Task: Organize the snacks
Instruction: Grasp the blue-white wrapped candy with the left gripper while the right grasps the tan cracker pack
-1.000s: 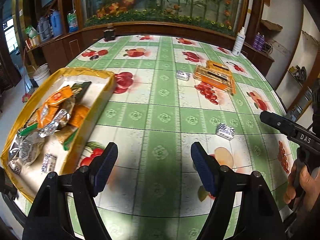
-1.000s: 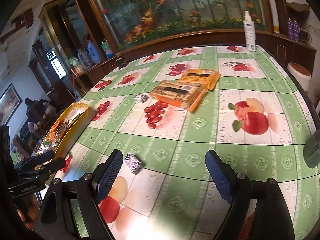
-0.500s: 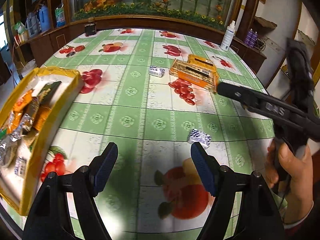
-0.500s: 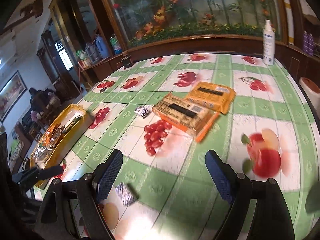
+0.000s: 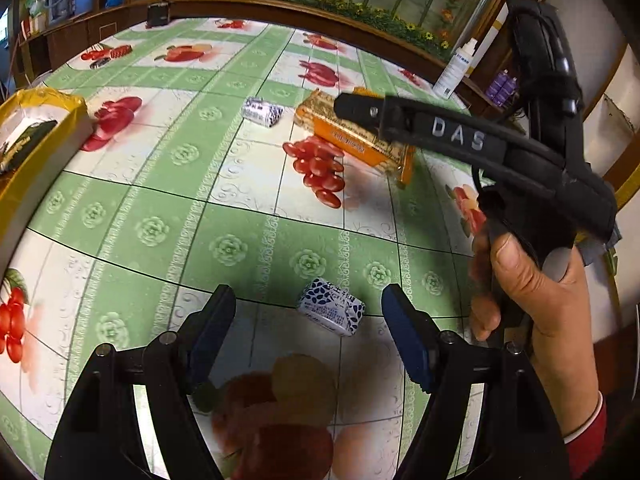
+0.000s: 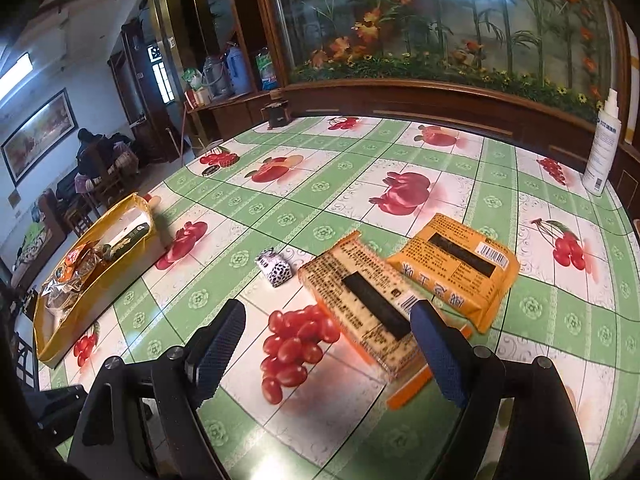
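Observation:
My left gripper [image 5: 308,328] is open, low over the table, with a small blue-and-white wrapped snack [image 5: 331,312] lying between its fingertips, untouched. My right gripper [image 6: 326,336] is open above the near end of a long orange cracker pack [image 6: 362,304]; it also shows from the side in the left wrist view [image 5: 460,140]. A second orange pack [image 6: 456,268] lies beside it. Another small blue-and-white snack [image 6: 274,268] lies left of the packs, and shows in the left wrist view [image 5: 262,111]. The yellow tray [image 6: 100,276] holding several snacks sits at the table's left edge.
The table [image 6: 400,160] has a green-and-white fruit-print cloth. A white spray bottle [image 6: 602,148] stands at its far right edge. A small dark object [image 6: 278,114] sits at the far edge. A wooden cabinet with a plant display runs behind.
My left gripper moved right and forward until the near small snack lies between its fingers. My right gripper moved forward over the long orange pack. Both stayed open.

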### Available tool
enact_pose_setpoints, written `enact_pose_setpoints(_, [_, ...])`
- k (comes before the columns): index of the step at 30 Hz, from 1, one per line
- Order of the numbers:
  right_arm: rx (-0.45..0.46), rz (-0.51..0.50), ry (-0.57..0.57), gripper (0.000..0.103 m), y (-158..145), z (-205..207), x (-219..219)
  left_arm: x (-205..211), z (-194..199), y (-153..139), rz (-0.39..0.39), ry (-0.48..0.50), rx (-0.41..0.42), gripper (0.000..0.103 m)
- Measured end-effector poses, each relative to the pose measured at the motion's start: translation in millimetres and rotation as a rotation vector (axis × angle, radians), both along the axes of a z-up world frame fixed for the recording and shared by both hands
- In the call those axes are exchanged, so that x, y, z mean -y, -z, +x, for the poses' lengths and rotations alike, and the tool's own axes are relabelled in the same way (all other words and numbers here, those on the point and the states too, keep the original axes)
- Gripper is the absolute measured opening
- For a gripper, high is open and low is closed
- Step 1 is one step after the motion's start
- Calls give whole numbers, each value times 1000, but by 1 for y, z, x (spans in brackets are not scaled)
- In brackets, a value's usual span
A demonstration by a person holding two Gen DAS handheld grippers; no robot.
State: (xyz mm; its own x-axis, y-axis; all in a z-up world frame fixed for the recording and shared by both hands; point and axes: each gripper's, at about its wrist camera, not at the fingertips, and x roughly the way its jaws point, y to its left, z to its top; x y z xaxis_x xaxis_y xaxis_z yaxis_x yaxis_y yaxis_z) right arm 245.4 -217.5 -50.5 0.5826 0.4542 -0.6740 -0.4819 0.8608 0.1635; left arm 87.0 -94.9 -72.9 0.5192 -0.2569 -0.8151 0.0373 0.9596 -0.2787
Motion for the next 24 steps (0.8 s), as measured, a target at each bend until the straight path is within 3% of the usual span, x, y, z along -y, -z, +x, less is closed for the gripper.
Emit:
enact_pose_setpoints(4, [-9,3,-11,87,4,12,1,13,2,3,144,6,15,71])
enact_pose_setpoints(7, [-15,2,-26,87,5,19,-3,10,-3,3,237,31,39,47])
enact_pose_setpoints(8, [-18,-2,-36,87,6,21,-5,7,-5,3,252,44,47,35])
enact_pose_setpoints(9, [-23,-11,-46,87,7,23,-8,1,-7,3,267,52,53,31])
enact_pose_setpoints(15, [-57,-116,-103,88,21,19,-27,-49,-16,2,171,108,46,31])
enact_pose_setpoints(18, [-82,-123,-151,86,18,6,-33,-61,-17,1,122,139,38,31])
enact_pose_setpoints(22, [-24,-210,-176,86,15,-8,-50,-63,-17,0,116,147,38,31])
enact_pose_setpoints(24, [-50,-221,-176,85,20,-4,-54,-62,-18,1,114,159,35,32])
